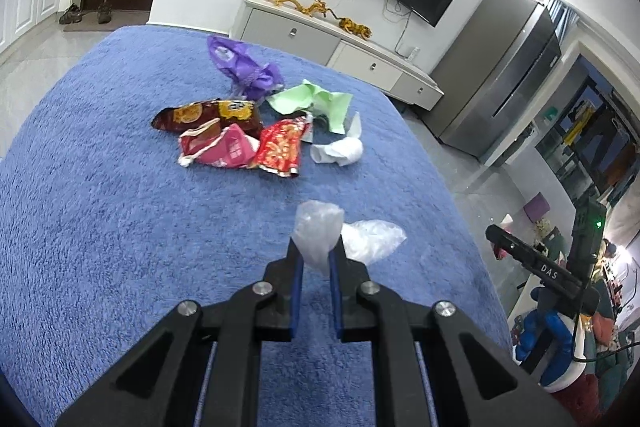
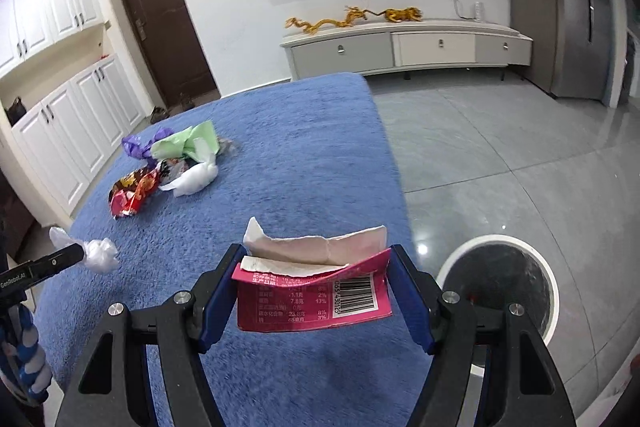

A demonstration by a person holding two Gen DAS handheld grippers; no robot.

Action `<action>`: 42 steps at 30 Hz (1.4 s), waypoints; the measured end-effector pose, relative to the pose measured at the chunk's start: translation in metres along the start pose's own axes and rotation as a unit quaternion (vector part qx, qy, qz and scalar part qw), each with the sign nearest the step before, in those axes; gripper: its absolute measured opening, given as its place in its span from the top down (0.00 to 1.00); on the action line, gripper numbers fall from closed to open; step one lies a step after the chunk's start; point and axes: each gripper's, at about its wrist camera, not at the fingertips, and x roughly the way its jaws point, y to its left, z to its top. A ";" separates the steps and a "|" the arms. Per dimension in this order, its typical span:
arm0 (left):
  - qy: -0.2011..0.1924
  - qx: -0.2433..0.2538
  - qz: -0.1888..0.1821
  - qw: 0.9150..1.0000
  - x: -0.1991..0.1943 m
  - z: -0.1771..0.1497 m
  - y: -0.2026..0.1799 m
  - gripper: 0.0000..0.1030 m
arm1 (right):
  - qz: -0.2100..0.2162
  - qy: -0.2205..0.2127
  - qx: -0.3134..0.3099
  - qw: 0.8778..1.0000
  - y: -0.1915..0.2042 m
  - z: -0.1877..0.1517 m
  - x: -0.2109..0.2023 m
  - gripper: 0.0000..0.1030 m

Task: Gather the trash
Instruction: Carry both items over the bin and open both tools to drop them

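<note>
My left gripper [image 1: 316, 259] is clamped tight on a crumpled clear plastic bag [image 1: 320, 231], thin and cloudy, bunched above the blue carpet [image 1: 100, 207]. My right gripper [image 2: 316, 283] grips a torn pink wrapper [image 2: 316, 299] across its width, barcode and white inner lining showing, just beside the round bin [image 2: 500, 291]. Remaining trash pile [image 1: 248, 123] sits mid-carpet: purple, green, red, white scraps.

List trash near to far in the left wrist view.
Clear plastic in the left claw → white tissue → green paper → purple bag.
</note>
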 end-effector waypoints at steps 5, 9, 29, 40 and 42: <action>0.011 0.015 -0.001 1.000 0.008 0.000 -0.016 0.89 | -0.013 -0.012 0.027 0.999 -0.027 -0.008 -0.015 0.33; 0.022 0.032 -0.006 0.999 0.017 0.004 -0.036 0.89 | -0.028 -0.021 0.058 0.998 -0.058 -0.016 -0.027 0.33; 0.097 0.206 -0.067 0.971 0.145 0.037 -0.230 0.89 | -0.063 -0.040 0.185 0.980 -0.197 -0.036 -0.031 0.32; 0.155 0.253 -0.074 0.952 0.254 0.027 -0.330 0.88 | -0.063 -0.011 0.225 0.972 -0.245 -0.049 -0.001 0.30; 0.168 0.251 -0.079 0.950 0.270 0.024 -0.339 0.88 | -0.064 -0.006 0.228 0.972 -0.251 -0.048 0.005 0.30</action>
